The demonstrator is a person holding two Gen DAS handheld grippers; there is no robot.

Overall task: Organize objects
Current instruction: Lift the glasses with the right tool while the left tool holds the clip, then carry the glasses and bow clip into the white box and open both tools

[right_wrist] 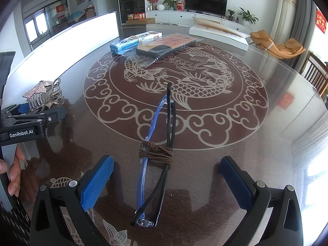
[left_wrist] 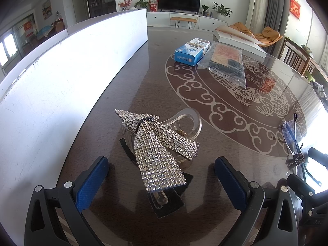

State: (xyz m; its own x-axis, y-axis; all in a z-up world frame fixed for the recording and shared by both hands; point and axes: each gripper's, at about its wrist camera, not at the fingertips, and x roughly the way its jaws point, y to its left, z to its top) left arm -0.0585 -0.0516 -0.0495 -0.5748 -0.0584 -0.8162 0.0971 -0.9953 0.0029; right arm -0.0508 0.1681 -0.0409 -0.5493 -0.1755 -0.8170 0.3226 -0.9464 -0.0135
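Left wrist: left gripper [left_wrist: 161,174] fingers spread wide, nothing between the pads. Rhinestone hair clip [left_wrist: 157,145] lies on the desk [left_wrist: 123,86] between and just ahead of them, not touching either. Blue box [left_wrist: 191,51] and bagged item [left_wrist: 225,61] sit far back, side by side.

Right wrist: right gripper [right_wrist: 167,174] fingers also wide apart, empty. Two pairs of glasses [right_wrist: 158,153], bundled with brown cord [right_wrist: 156,152], lie on the desk between the fingers, untouched. Hair clip at left.
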